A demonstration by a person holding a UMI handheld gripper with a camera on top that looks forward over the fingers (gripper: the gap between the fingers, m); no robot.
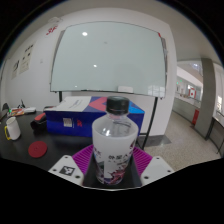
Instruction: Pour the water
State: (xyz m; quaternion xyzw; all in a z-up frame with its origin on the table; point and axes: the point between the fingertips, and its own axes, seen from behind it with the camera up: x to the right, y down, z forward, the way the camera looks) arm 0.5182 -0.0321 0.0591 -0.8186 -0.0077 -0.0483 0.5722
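Behind everything hangs a large white projection screen [110, 58] on a pale wall, in a room with a white ceiling and a corridor-like opening to one side where lit windows or panels show. Below the screen stands a table with a dark top [30, 160] that carries several things.

In the gripper view, the gripper [113, 164] reaches forward from below, its two fingers showing magenta pads [84, 157] on their inner faces and black-and-white square markers [66, 169] on their outer parts. Between the fingers stands a clear plastic water bottle with a black screw cap [114, 140], upright, its label printed white with pink and dark patterns. The pads lie close against the bottle's sides at both left and right, and no gap can be seen, so the claw appears clamped on the bottle. Whether the bottle's base rests on the table cannot be told, since it is hidden low between the fingers.

Beyond the bottle on the table sits a blue and white cardboard box [78, 112], partly hidden by the bottle's neck. To the left of it lies a flat round red lid or disc [38, 149] on the dark top, and further left stands a pale mug-like cup [12, 129] with a handle. A small red object [39, 117] lies near the box, too small to identify.
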